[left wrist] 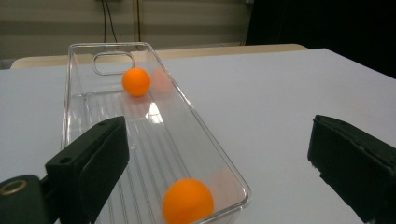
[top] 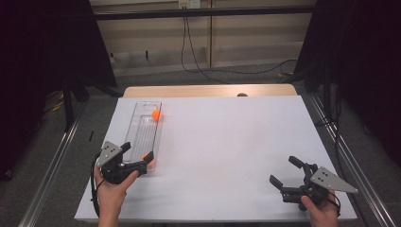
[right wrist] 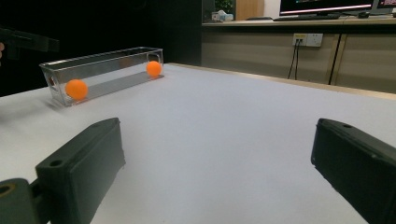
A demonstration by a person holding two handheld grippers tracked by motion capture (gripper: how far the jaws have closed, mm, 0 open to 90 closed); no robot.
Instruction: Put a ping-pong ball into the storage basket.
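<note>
A clear plastic tray (top: 140,130) lies lengthwise on the left of the white table top. One orange ball (top: 156,114) rests at its far end and a second orange ball (top: 151,161) at its near end. My left gripper (top: 138,154) hovers at the tray's near end, open, with nothing between its pads. From the left gripper view (left wrist: 217,135) the near ball (left wrist: 187,200) lies low between the jaws and the far ball (left wrist: 136,82) sits by the tray (left wrist: 70,93) handle cut-out. My right gripper (top: 283,171) stands open at the front right, empty (right wrist: 217,135), looking across at the tray (right wrist: 107,70).
A white sheet (top: 227,142) covers the table, with a wooden edge (top: 208,90) along the back. Dark curtains hang at both sides, metal rails (top: 52,161) run along the floor, and cables trail behind the table.
</note>
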